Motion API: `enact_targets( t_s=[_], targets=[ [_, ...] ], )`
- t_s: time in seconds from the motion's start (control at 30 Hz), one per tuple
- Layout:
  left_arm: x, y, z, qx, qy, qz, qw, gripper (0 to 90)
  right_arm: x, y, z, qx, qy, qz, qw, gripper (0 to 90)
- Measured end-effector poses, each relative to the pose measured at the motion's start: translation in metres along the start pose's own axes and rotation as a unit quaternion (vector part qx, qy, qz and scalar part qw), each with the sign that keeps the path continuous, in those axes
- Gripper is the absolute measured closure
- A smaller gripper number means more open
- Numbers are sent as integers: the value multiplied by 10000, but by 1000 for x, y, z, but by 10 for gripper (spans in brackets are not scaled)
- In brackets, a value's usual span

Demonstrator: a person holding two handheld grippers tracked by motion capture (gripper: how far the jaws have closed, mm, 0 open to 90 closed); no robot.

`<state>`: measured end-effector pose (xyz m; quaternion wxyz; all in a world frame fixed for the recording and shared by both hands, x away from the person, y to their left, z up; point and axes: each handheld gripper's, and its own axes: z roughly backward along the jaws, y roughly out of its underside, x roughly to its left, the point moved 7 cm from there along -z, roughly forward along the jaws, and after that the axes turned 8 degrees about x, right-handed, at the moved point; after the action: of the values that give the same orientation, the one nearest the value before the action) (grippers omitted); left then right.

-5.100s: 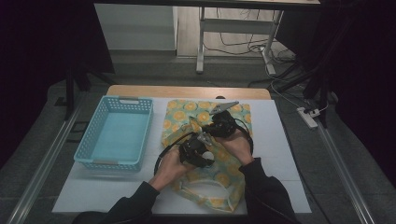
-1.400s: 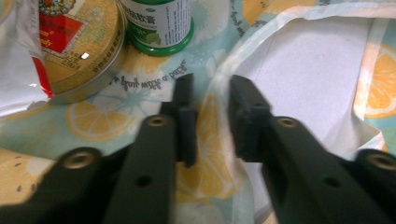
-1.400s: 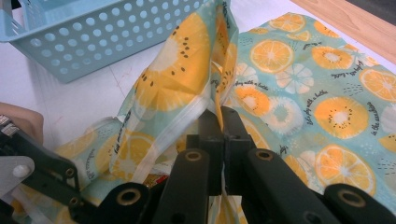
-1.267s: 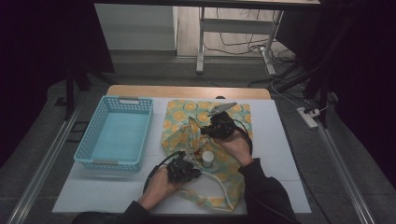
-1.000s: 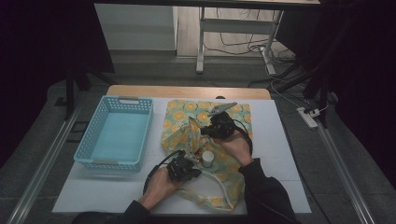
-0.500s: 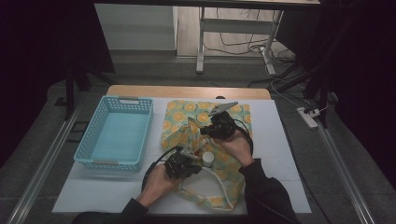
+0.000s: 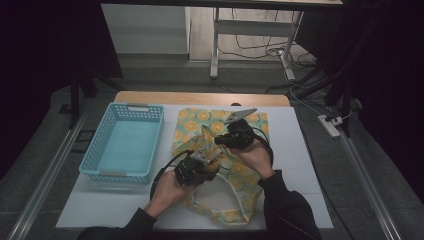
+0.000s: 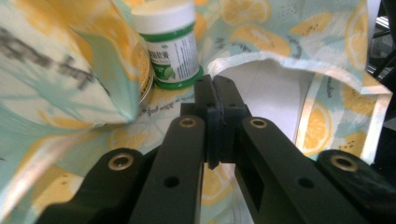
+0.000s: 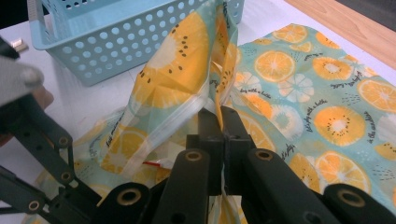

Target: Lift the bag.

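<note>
White tabletop, dark room around it, a pale blue perforated plastic basket at nine o'clock. Beside it lies a lemon-printed turquoise fabric bag. The right gripper has its jaws pinched tight on the bag's upper rim, lifting it. The left gripper, jaws closed and holding nothing, has risen from the bag's lower edge toward the mouth since a second ago. A small white-capped green-labelled bottle stands at the mouth, likely the next pick.
</note>
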<state>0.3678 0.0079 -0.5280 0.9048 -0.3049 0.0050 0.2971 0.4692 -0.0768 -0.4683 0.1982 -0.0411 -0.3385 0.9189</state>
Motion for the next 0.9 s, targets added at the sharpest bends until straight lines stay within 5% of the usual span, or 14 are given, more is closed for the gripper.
enact_targets(
  t_s=[0.47, 0.9],
  targets=[
    [6, -18, 29, -152, 194, 102, 9996, 897, 7, -6, 15, 28, 16, 97, 9999, 900],
    [18, -33, 56, -163, 130, 78, 9998, 898, 12, -14, 25, 15, -34, 145, 9999, 900]
  ],
)
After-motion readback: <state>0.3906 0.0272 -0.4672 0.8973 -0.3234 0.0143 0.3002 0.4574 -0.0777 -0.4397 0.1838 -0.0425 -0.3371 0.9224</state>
